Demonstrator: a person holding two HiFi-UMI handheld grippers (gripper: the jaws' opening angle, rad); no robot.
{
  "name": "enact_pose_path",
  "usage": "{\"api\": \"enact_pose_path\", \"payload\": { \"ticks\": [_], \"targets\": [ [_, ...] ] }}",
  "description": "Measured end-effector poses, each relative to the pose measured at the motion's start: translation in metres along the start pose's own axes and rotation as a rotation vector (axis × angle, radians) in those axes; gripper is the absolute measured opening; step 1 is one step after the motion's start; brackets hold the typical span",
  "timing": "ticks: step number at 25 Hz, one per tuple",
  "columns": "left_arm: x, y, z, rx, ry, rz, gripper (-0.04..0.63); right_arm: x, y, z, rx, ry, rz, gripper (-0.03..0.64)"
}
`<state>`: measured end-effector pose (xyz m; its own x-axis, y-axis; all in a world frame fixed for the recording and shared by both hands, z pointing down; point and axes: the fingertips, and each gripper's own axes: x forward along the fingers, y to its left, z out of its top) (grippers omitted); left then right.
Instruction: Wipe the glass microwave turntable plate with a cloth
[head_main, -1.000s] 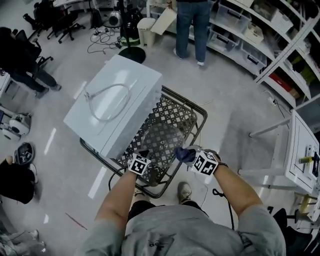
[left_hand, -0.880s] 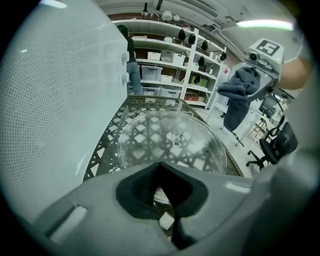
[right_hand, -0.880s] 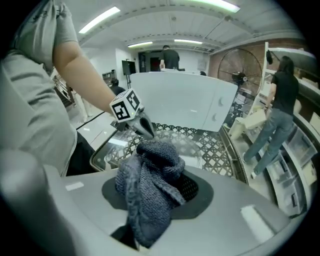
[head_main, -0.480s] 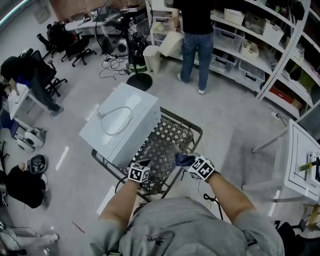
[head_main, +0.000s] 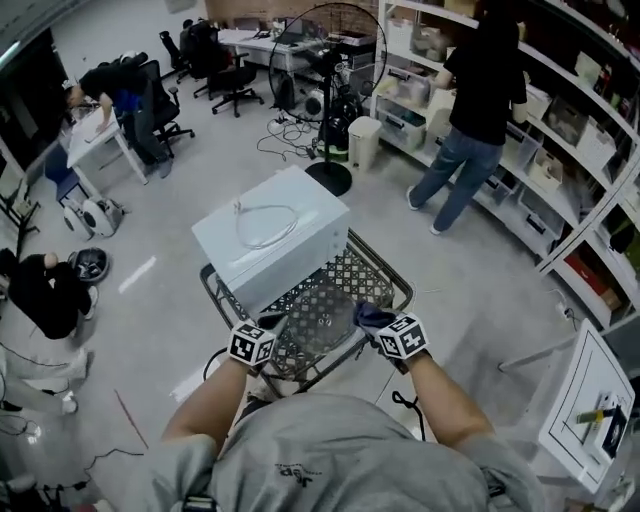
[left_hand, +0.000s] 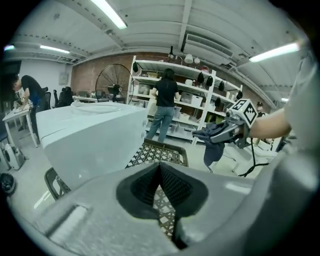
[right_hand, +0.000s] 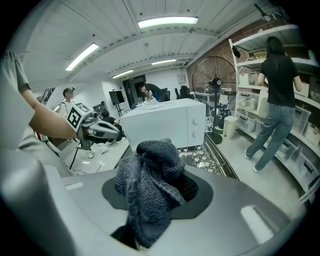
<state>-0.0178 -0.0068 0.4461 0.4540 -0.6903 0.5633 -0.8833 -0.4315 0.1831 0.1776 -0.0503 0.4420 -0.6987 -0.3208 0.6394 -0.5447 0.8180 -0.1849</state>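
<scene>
A white microwave (head_main: 270, 240) sits on a black metal mesh cart (head_main: 392, 283), with a cable coiled on its top. I cannot clearly make out the glass turntable plate; only a faint pale sheen shows on the mesh beside the microwave. My left gripper (head_main: 268, 328) hangs over the cart's near edge, shut with nothing between its pads (left_hand: 170, 185). My right gripper (head_main: 378, 322) is at the near right edge, shut on a dark blue-grey knitted cloth (right_hand: 150, 185) that bunches over its jaws. The cloth (left_hand: 214, 145) hangs free in the left gripper view.
A person (head_main: 475, 110) stands at storage shelves (head_main: 575, 130) behind the cart on the right. A large floor fan (head_main: 330, 60) stands behind the microwave. Desks, office chairs and people (head_main: 110, 90) are at the back left. A white table (head_main: 590, 400) is at the right.
The head view has swung upward and takes in more of the room. Both grippers stay at the cart's near edge, and the right one still grips the cloth.
</scene>
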Motion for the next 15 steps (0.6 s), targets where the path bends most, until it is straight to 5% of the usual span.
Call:
{"api": "enact_pose_path", "payload": {
  "ticks": [7, 15],
  "targets": [
    [-0.036, 0.025, 0.010, -0.060, -0.092, -0.078, -0.002, 0.015, 0.031, 0.029, 0.029, -0.008, -0.029, 0.147],
    [-0.036, 0.015, 0.030, 0.028, -0.059, -0.239, -0.002, 0.016, 0.052, 0.035, 0.111, -0.028, -0.098, 0.147]
  ]
}}
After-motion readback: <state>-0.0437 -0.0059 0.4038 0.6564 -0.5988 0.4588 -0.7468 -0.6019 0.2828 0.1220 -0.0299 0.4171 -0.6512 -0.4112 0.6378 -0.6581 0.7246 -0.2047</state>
